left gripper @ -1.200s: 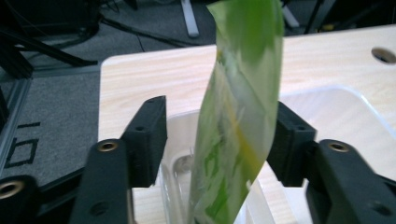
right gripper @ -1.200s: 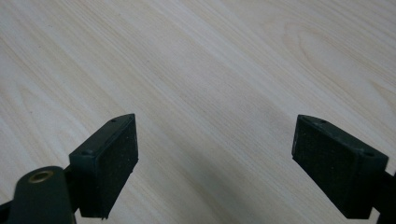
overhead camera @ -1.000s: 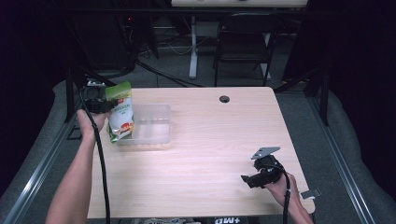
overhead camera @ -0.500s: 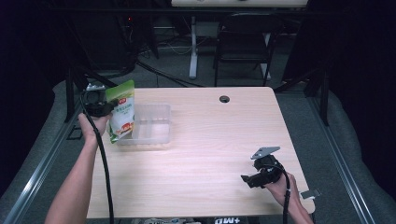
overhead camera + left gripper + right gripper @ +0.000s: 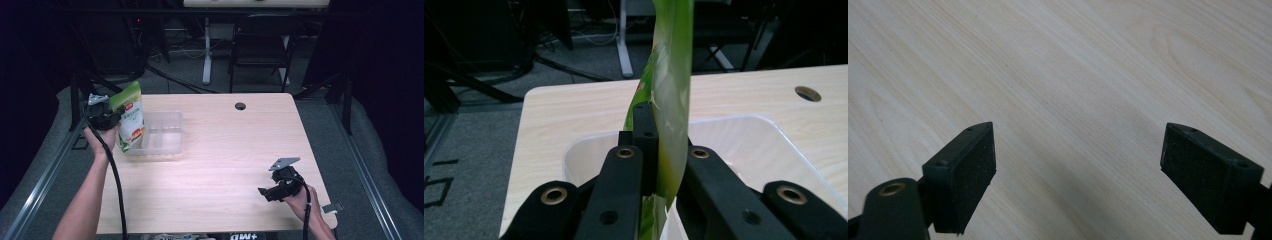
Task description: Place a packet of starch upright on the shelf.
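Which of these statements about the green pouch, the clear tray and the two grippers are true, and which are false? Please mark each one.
1. The left gripper is shut on the green pouch. True.
2. The green pouch lies flat on the table. False: it is held upright, at the left end of the clear tray.
3. The right gripper holds nothing, and its jaws stand wide apart. True.
4. The right gripper hovers over the clear tray. False: it is near the table's front right corner, far from the tray.
5. The clear tray stands on the right half of the table. False: it stands on the left half.
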